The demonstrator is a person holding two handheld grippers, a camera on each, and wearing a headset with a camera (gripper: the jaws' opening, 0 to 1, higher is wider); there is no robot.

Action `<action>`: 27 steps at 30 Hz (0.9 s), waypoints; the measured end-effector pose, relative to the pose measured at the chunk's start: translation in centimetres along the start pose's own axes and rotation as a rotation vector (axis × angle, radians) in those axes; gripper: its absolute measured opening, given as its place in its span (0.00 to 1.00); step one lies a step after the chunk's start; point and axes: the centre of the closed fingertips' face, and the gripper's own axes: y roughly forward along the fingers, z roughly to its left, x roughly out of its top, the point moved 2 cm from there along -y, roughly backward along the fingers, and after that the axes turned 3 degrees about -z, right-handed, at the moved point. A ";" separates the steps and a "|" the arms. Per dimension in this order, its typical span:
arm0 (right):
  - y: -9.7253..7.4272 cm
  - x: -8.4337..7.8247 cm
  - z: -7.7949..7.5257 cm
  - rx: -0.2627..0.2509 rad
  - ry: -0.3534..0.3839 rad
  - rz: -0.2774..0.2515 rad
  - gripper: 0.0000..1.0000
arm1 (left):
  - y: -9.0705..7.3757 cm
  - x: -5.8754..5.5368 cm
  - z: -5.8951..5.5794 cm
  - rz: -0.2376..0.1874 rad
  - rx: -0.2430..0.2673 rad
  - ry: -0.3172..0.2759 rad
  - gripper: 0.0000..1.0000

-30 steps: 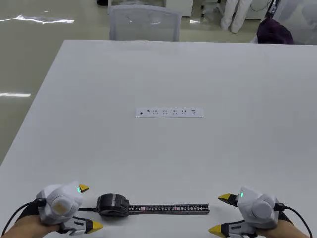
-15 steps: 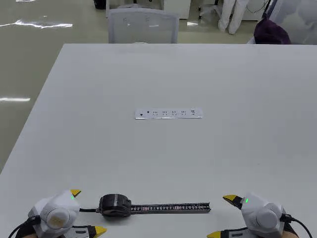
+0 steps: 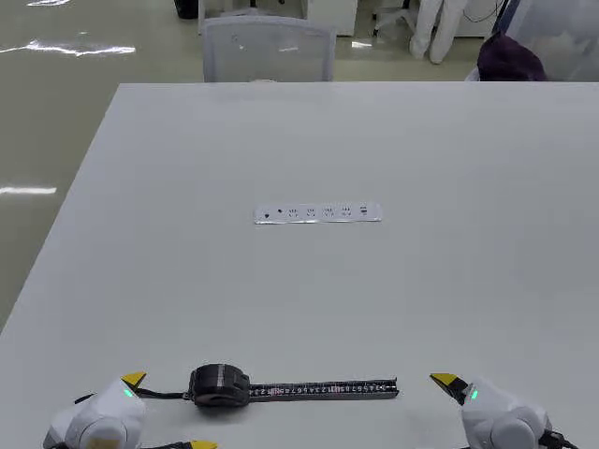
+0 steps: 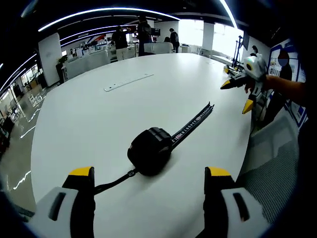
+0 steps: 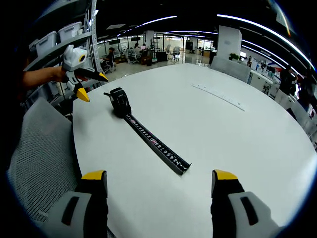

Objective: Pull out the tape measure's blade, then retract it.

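Note:
A black tape measure (image 3: 218, 384) lies on the white table near its front edge, its dark blade (image 3: 323, 389) pulled out to the right and lying flat. A short strap trails from the case's left side. My left gripper (image 3: 154, 413) sits left of the case, open and holding nothing; in the left gripper view the case (image 4: 150, 150) lies ahead between the open jaws (image 4: 148, 178). My right gripper (image 3: 449, 416) is right of the blade's end, open and apart from it; in the right gripper view the blade tip (image 5: 182, 167) lies ahead of the jaws (image 5: 158, 181).
A white power strip (image 3: 317, 214) lies flat in the middle of the table (image 3: 374, 140). A grey chair (image 3: 270, 49) stands behind the far edge. People stand farther back in the room.
Both grippers have drawn back toward the table's front edge, away from the tape measure. The tape measure and its extended blade lie where they were.

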 end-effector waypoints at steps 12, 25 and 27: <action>-0.6 0.6 1.2 -0.067 0.040 0.004 0.94 | -0.7 -0.1 -1.9 -0.021 0.049 -0.070 0.97; -1.0 1.4 2.0 -0.115 0.075 -0.017 0.97 | -1.3 -0.4 -3.0 -0.033 0.113 -0.151 0.99; -1.1 1.6 2.0 -0.122 0.074 -0.020 0.98 | -1.4 -0.4 -3.1 -0.035 0.122 -0.163 0.99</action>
